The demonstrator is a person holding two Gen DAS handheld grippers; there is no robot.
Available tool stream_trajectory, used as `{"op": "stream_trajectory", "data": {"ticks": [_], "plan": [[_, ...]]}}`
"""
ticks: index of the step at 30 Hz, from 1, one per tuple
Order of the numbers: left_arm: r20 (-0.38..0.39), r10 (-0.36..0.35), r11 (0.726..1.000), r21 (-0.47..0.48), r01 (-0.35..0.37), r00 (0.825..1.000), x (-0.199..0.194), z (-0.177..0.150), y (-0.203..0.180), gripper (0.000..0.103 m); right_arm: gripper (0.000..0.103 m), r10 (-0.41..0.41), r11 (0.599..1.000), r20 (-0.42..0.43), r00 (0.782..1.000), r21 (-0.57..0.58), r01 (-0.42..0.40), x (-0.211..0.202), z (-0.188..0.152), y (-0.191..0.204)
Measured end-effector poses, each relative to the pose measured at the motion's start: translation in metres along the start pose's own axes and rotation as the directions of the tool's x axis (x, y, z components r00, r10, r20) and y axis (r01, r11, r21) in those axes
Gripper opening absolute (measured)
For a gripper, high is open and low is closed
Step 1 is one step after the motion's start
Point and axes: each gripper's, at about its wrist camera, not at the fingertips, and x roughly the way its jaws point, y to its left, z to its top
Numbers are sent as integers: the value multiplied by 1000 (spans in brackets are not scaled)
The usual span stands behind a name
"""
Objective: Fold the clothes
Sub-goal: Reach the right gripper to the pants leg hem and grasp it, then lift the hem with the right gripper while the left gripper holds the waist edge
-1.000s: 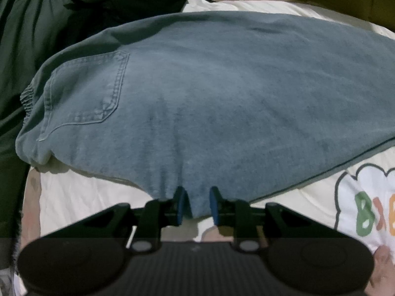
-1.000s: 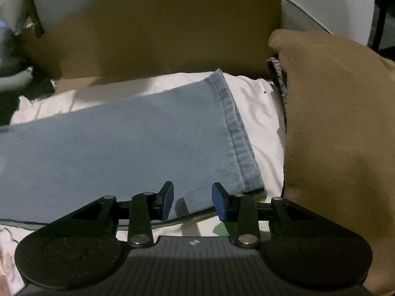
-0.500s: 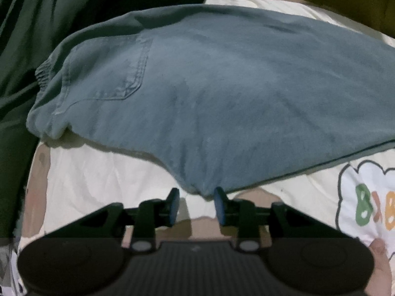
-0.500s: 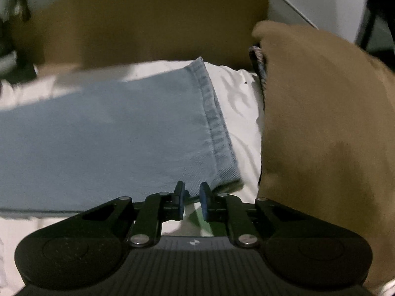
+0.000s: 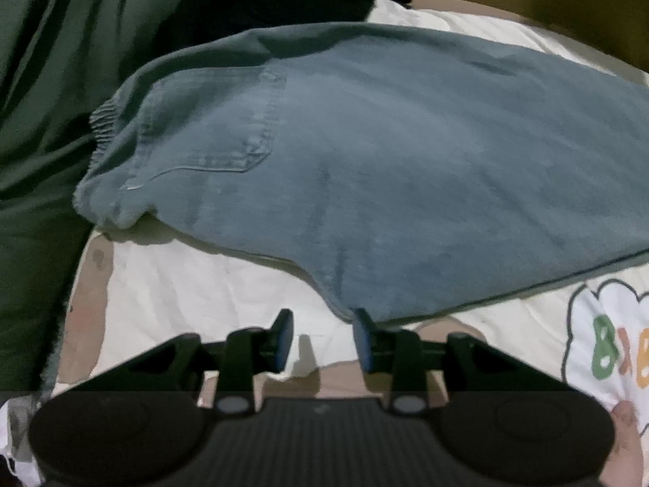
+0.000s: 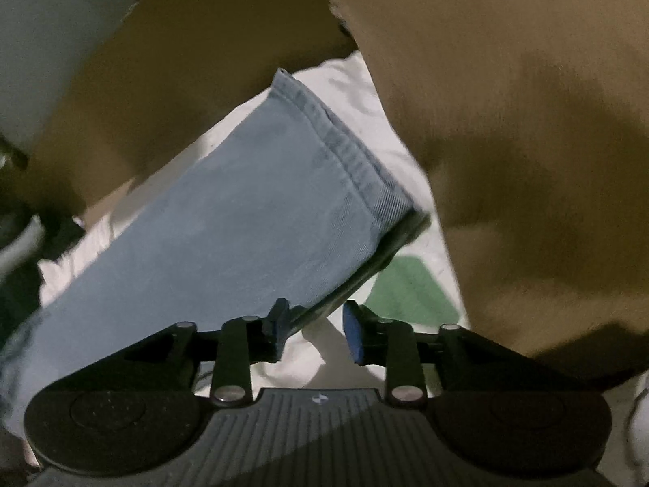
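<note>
While the denim jeans lie spread flat on the white sheet, both claws hang released at their near edge.

Laid lengthwise, seat and back pocket ahead and to the left of the left gripper, the jeans look smoothed and ready for a fold. That gripper's jaws have parted, and only its right pad sits just at the crotch point, pinching nothing. Beyond the right gripper the hem runs up and away; its jaws have just been opening, the left pad against the leg's lower edge, no cloth between them. A tan cushion crowds the right side, cardboard stands behind, and a green garment lies left.
</note>
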Motion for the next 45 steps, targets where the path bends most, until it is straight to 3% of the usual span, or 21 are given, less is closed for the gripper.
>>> {"op": "stream_trajectory", "data": {"ticks": [6, 12, 14, 19, 24, 29, 36, 40, 45], "plan": [[3, 23, 1000, -5, -23, 1000, -6, 2, 6, 35, 39, 106, 978, -50, 993, 186, -95, 18, -10, -9], [12, 55, 998, 2, -55, 998, -7, 3, 4, 35, 38, 176, 905, -34, 984, 398, -148, 24, -11, -28], [14, 55, 998, 4, -55, 998, -7, 3, 3, 35, 22, 194, 890, -6, 981, 422, -174, 22, -11, -32], [15, 53, 999, 13, -53, 998, -8, 1, 1, 35, 21, 231, 848, 51, 972, 479, -227, 14, -15, -37], [12, 48, 999, 13, -48, 999, -7, 0, -2, 35, 28, 263, 739, 54, 963, 631, -237, 27, -27, -44], [10, 40, 999, 7, -40, 999, -4, -1, -2, 36, 28, 249, 762, 51, 967, 606, -228, 36, -28, -31], [-22, 21, 994, -106, -23, 1000, 0, -10, 7, 37, 28, 282, 772, 92, 955, 569, -283, 29, -24, -9], [-54, 8, 988, -153, -16, 999, 6, -20, 12, 37, 29, 250, 804, 67, 966, 542, -245, 36, -19, 5], [-65, 43, 990, -129, -51, 997, 7, -25, 12, 37, 28, 211, 823, 40, 977, 532, -200, 42, -21, 11]]}}
